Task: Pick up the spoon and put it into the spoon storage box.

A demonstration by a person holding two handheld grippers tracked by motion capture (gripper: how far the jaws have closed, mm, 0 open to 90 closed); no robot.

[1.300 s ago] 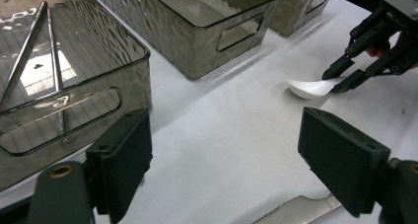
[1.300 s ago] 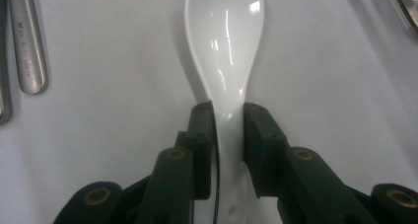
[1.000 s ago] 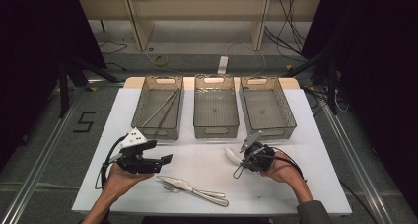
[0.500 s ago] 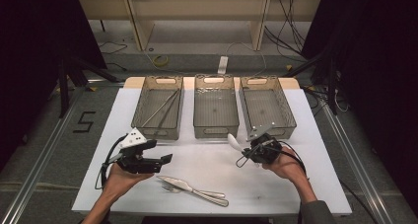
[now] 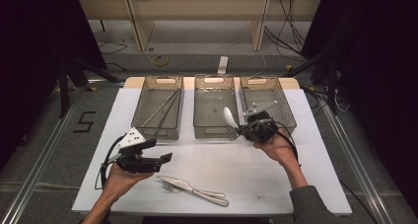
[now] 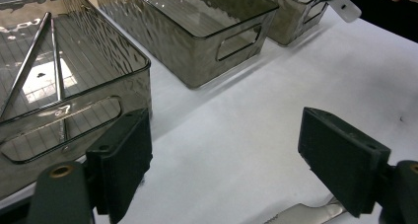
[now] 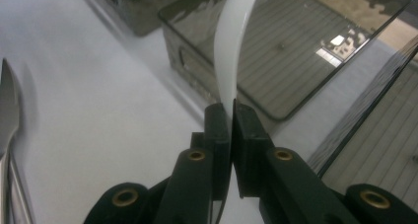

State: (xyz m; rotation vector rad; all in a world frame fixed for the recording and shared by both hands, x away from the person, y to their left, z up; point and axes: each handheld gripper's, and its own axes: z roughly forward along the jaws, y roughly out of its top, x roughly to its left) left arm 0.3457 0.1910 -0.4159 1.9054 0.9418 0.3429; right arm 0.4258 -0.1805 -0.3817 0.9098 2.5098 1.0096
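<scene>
My right claw (image 7: 230,116) is clamped on the handle of a white plastic spoon (image 5: 229,117) held over the middle bin (image 5: 213,131), light, thin and probably bendy and slick, so I judge a firm hold low on the handle best, while my left claw (image 6: 236,160) hangs open.

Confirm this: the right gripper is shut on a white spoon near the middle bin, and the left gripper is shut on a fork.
Partly wrong. The left gripper holds nothing: the left gripper view shows its jaws wide apart over the table. The fork lies on the table in the high view. The right gripper is shut on the white spoon near the middle bin.
</scene>
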